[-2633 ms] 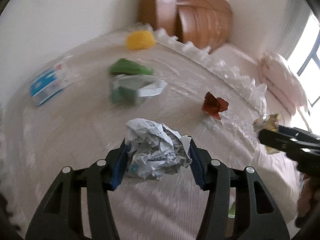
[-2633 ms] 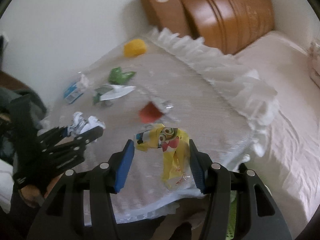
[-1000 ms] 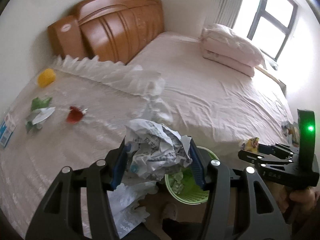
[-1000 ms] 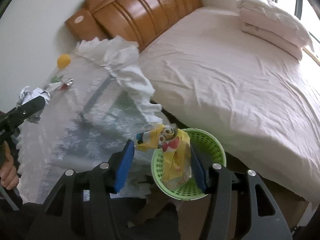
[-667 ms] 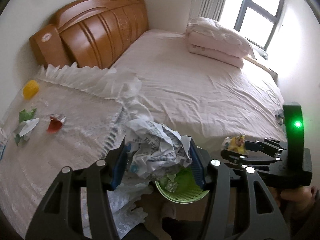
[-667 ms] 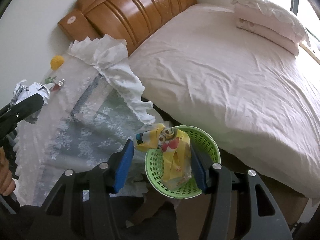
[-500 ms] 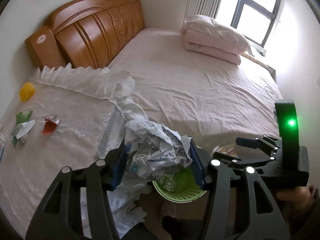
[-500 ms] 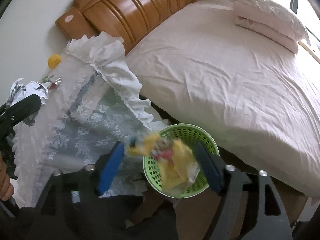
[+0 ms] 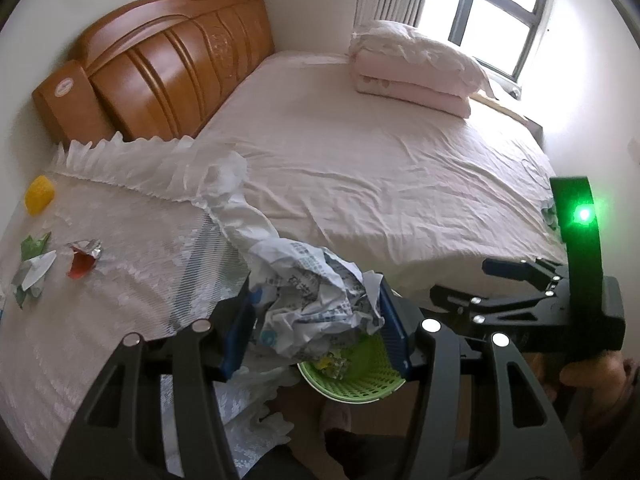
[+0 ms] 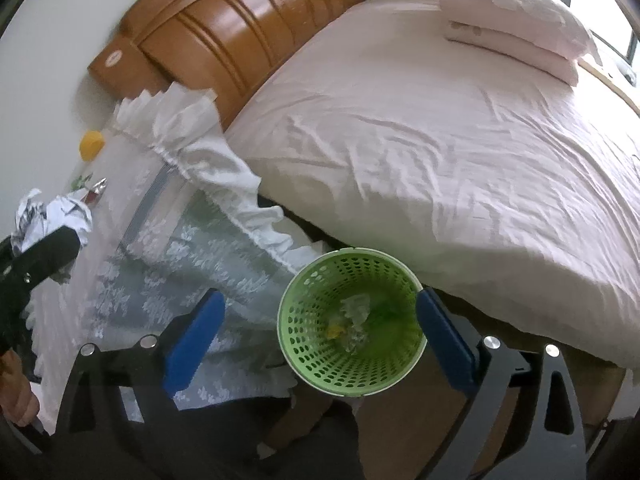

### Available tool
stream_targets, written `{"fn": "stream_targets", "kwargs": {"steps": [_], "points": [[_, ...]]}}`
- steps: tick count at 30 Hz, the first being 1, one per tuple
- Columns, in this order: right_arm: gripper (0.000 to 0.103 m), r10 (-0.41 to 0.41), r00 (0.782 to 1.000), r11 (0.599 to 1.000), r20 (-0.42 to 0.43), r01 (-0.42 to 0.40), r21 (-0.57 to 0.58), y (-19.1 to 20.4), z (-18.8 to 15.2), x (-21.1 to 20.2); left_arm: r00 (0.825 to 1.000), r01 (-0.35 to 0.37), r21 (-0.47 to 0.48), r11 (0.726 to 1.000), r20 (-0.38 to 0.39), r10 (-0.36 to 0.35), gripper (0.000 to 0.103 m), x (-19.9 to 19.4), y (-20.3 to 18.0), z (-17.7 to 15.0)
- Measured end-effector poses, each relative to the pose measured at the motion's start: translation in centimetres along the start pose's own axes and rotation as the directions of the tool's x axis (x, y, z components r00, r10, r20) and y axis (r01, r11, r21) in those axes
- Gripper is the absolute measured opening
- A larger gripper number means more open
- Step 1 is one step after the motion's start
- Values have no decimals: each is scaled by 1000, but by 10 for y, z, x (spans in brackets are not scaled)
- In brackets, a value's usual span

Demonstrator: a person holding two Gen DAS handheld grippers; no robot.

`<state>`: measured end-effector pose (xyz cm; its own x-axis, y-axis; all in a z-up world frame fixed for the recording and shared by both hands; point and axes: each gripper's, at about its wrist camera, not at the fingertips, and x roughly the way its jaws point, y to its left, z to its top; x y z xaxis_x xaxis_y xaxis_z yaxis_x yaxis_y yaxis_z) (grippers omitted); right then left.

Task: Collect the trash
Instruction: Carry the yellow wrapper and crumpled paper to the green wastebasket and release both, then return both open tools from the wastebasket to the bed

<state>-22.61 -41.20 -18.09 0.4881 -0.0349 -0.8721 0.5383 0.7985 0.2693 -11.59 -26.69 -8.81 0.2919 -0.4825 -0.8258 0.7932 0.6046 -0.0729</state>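
Left gripper (image 9: 316,330) pinches the crumpled newspaper ball (image 9: 310,306) above the green perforated basket (image 9: 354,376).

From the right wrist view, the right gripper (image 10: 320,328) has just opened wide and is empty; the yellow snack wrapper (image 10: 336,332) now lies inside the basket, so the paper probably goes next.

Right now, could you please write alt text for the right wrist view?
The right gripper, jaws wide and empty, hangs over a green basket with scraps at its bottom. Beyond are a lace-covered table and a pink bed.
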Motion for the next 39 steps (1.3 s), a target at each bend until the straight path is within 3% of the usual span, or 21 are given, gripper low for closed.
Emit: {"fn": "stream_targets", "kwargs": {"steps": [8, 12, 18, 20, 24, 31, 39], "points": [[96, -36, 999, 998, 18, 35, 58, -25, 4, -6, 1000, 23, 48, 999, -20, -22, 54, 11, -14, 5], [96, -50, 998, 995, 29, 48, 83, -36, 6, -9, 997, 70, 60, 996, -48, -67, 54, 22, -20, 9], [96, -67, 997, 992, 35, 63, 105, -48, 9, -12, 990, 104, 70, 992, -101, -97, 73, 40, -34, 9], [96, -72, 997, 991, 32, 68, 112, -50, 9, -12, 991, 99, 75, 992, -99, -91, 85, 41, -36, 9], [96, -75, 997, 990, 22, 71, 124, -52, 8, -9, 992, 89, 79, 993, -97, -81, 94, 39, -37, 7], [96, -77, 997, 990, 21, 74, 117, -49, 8, -10, 994, 71, 55, 996, -82, -66, 95, 34, -29, 8], [96, -55, 997, 997, 44, 53, 56, -18, 18, -15, 999, -38, -70, 997, 11, 39, 95, 1, 21, 7]]}}
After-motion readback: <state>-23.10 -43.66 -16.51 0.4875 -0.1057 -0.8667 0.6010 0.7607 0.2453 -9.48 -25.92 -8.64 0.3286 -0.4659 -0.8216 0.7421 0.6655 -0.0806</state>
